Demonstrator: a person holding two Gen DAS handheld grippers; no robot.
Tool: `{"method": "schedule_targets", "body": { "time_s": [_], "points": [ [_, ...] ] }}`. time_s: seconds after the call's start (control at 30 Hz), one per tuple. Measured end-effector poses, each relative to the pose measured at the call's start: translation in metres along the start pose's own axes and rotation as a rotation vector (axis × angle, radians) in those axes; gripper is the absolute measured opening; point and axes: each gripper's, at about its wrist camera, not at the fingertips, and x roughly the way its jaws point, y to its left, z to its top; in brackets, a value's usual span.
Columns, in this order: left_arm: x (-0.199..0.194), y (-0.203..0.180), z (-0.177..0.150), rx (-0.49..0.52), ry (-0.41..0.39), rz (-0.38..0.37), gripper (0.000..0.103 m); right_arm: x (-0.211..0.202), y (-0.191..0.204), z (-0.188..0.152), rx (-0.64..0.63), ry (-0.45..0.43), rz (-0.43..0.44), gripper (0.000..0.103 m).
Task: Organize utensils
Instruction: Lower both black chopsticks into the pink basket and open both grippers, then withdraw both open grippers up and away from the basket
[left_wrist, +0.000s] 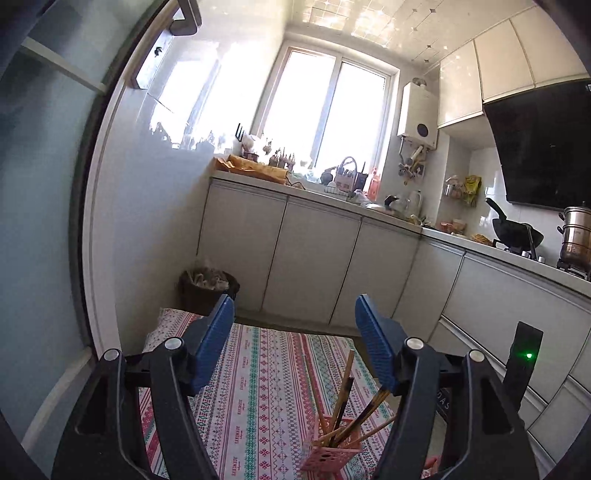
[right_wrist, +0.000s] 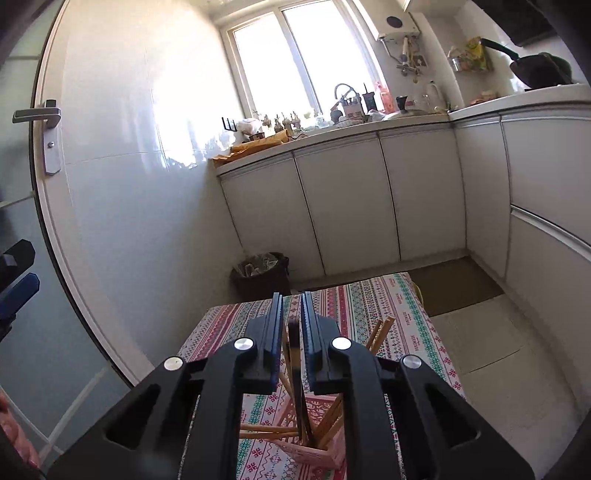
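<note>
A small surface (left_wrist: 258, 387) draped in a striped, patterned cloth fills the lower part of both wrist views, standing in a narrow kitchen with white cabinets (left_wrist: 317, 251) behind it and a dark waste bin (right_wrist: 262, 275) on the floor at its far edge. On the cloth stands a pink perforated holder (left_wrist: 330, 456), already stocked with several wooden chopsticks (left_wrist: 343, 398) that lean out at loose angles.

The left gripper (left_wrist: 295, 332) hangs above and behind the holder with its blue fingers (left_wrist: 218, 339) spread wide and nothing between them. It looks done with its own piece and free to fetch another.

The right gripper (right_wrist: 291, 325) sits directly over the holder, fingers narrow, with a dark-tipped chopstick (right_wrist: 294, 354) standing between them and running down into the holder's mouth. Whether the pads press it or have just let go cannot be told for sure; the gap looks barely wider than the stick.

So the step in hand appears to be dropping this chopstick in with the rest. The next move likely calls for easing the right fingers fully apart so the stick settles, then lifting straight up so as not to snag the leaning sticks or tip the light holder. No other loose utensils show on the cloth in these views.
</note>
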Motion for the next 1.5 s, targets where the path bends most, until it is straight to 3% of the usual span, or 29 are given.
{"method": "schedule_targets", "body": {
  "time_s": [0.3, 0.37, 0.43, 0.47, 0.73, 0.87, 1.07, 1.27, 1.5],
  "points": [
    [-0.001, -0.006, -0.005, 0.022, 0.014, -0.011, 0.065, -0.031, 0.007, 0.010, -0.011, -0.044, -0.023, 0.012],
    [0.000, -0.011, -0.006, 0.030, 0.023, -0.013, 0.068, -0.039, 0.008, 0.010, -0.010, -0.048, -0.016, 0.019],
    [-0.002, -0.014, -0.008, 0.022, 0.019, -0.006, 0.086, -0.048, 0.007, 0.010, 0.001, -0.060, -0.010, 0.049],
    [-0.003, -0.015, -0.009, 0.022, 0.014, -0.010, 0.088, -0.054, 0.008, 0.009, 0.004, -0.073, -0.010, 0.052],
    [-0.008, -0.033, -0.012, 0.073, 0.009, -0.018, 0.089, -0.081, 0.005, 0.011, 0.001, -0.089, -0.008, 0.054],
    [-0.006, -0.035, -0.015, 0.082, 0.016, -0.013, 0.094, -0.092, 0.001, 0.012, 0.021, -0.103, -0.004, 0.070],
    [-0.007, -0.039, -0.018, 0.102, 0.028, -0.011, 0.096, -0.101, -0.003, 0.012, 0.040, -0.110, -0.018, 0.084],
    [-0.006, -0.044, -0.020, 0.125, 0.043, 0.010, 0.096, -0.107, -0.012, 0.010, 0.065, -0.121, -0.065, 0.096],
    [-0.009, -0.051, -0.026, 0.173, 0.026, 0.081, 0.096, -0.108, -0.018, 0.005, 0.050, -0.118, -0.186, 0.096]
  ]
}}
